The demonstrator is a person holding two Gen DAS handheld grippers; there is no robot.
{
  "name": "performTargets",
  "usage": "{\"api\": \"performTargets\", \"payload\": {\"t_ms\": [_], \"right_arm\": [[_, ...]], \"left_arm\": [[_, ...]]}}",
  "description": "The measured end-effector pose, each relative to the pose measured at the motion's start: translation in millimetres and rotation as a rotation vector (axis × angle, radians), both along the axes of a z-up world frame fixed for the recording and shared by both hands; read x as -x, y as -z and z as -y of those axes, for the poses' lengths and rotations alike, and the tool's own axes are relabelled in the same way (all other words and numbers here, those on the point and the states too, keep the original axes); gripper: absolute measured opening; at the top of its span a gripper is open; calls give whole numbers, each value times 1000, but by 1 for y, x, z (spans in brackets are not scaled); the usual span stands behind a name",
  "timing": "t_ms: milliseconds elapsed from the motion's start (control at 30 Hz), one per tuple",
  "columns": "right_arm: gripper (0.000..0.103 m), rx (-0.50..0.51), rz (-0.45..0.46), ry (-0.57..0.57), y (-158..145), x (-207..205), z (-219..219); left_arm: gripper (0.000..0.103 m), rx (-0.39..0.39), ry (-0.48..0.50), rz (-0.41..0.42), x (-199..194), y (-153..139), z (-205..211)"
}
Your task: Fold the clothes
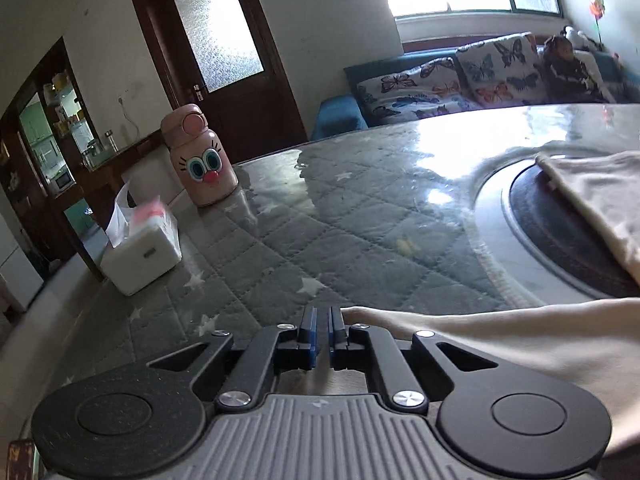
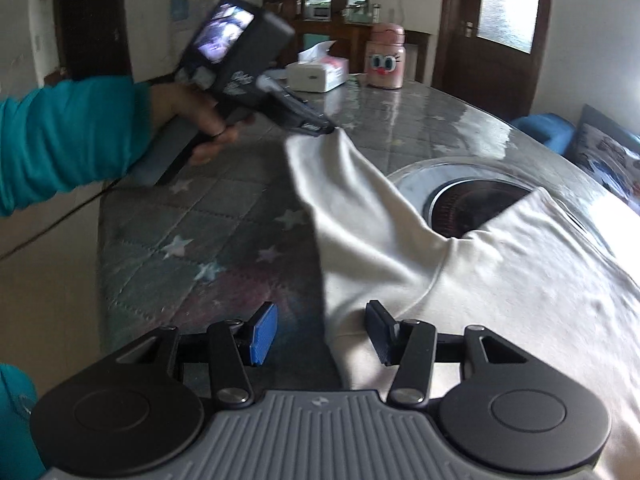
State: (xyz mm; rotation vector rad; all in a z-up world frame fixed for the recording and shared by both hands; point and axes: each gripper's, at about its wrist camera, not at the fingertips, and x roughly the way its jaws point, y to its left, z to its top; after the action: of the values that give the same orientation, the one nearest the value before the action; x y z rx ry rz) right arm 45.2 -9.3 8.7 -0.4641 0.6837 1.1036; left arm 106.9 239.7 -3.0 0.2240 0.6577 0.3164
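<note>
A cream-coloured soft knit garment lies spread over the grey quilted, star-patterned bench, its body partly covering a round dark recessed burner and one sleeve stretched out toward the left gripper, whose fingers are pinched together on the sleeve's end. The right gripper hovers with its fingers spread apart astride the garment's near edge, gripping nothing. The fabric appears light, limp and prone to wrinkle and sag, so hems, cuffs and seams are judged the surest holds.
</note>
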Motion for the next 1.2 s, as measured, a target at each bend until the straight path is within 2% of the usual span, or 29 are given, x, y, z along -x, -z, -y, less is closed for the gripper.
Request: {"api": "performTargets", "payload": {"t_ms": [133, 200, 300, 400, 467, 600, 633, 767, 833, 867, 933, 967, 1000, 1100, 1200], "right_arm": [[52, -7, -33, -53, 0, 5, -3], [52, -8, -17, -64, -2, 11, -4], [51, -43, -31, -34, -9, 8, 4], [51, -57, -10, 9, -13, 1, 8], [51, -54, 7, 20, -12, -4, 5], [51, -55, -21, 12, -5, -14, -10], [51, -51, -23, 13, -3, -15, -13], [52, -50, -26, 13, 5, -19, -24], [53, -57, -31, 0, 6, -18, -29], [53, -60, -35, -10, 7, -16, -32], [53, -64, -36, -34, 8, -11, -38], [53, -65, -33, -62, 9, -6, -42], [53, -67, -30, -89, 9, 0, -46], [52, -70, -31, -117, 10, 8, -50], [52, -105, -41, -87, 0, 2, -41]], "left_arm": [[6, -12, -22, -7, -6, 3, -9], [6, -8, -28, -8, -7, 3, -10], [9, -2, -39, -1, -5, -3, -9], [10, 25, -12, 35, 6, -15, 2], [17, 19, -20, 51, 13, -18, 10], [31, 87, -127, 39, 25, -15, 6], [38, 93, -153, 34, 28, -12, 3], [40, 131, -205, 24, 36, -6, -6], [38, 143, -202, 26, 34, -6, -8], [26, 149, -200, 27, 32, -6, -9], [11, 156, -184, 29, 28, -6, -10], [7, 131, -192, 32, 26, -6, -9], [6, 101, -207, 33, 24, -5, -9], [6, 103, -245, 34, 26, -3, -14], [7, 98, -280, 31, 29, -2, -19]]}}
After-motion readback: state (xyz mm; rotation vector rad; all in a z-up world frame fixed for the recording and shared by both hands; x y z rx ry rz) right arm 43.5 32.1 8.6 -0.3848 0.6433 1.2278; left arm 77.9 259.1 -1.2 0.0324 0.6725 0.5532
